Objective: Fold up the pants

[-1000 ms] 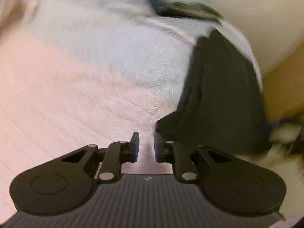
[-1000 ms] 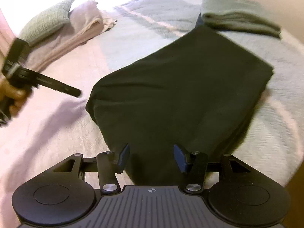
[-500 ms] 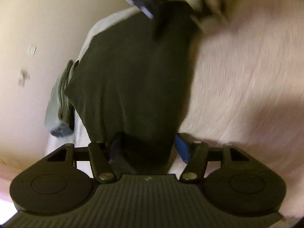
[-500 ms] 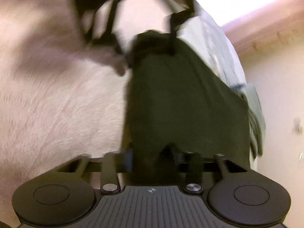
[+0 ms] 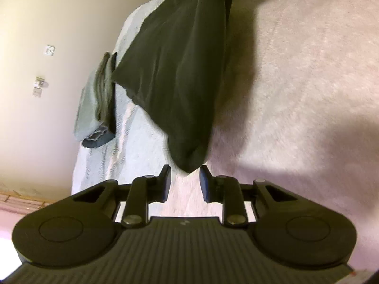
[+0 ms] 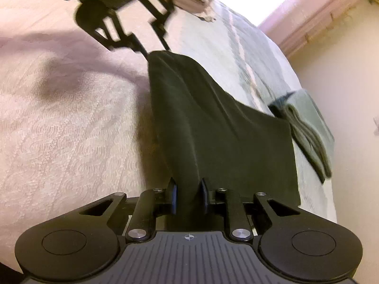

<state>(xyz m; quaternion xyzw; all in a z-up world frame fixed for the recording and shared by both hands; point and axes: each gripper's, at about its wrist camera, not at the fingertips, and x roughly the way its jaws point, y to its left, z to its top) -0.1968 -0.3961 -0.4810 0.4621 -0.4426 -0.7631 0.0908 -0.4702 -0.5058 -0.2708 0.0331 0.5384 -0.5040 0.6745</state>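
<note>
Nearest, right hand-held gripper (image 6: 188,195): jaws closing on a bunched near corner of the dark green, soft cloth pants (image 6: 220,127); fabric sits between the pads, which seem to press it.
Left hand-held gripper (image 5: 184,183): jaws closing, the other rounded corner of the pants (image 5: 180,75) at the fingertips, a gap showing either side, so not yet gripped as far as I can tell.
Location: pants lie folded on the bed (image 6: 66,127), half on its pale pink textured blanket (image 5: 296,99), half on the light blue striped cover (image 5: 132,142).
Handling: likely light, limp and several layers thick; it should sag between the grips and layers may slip.
Hold points: both corners of one short edge, pinching all layers.
Long axis: runs between the two grippers, one corner at each.
Beyond: folded grey-green cloth (image 6: 310,137) touching the far edge.
</note>
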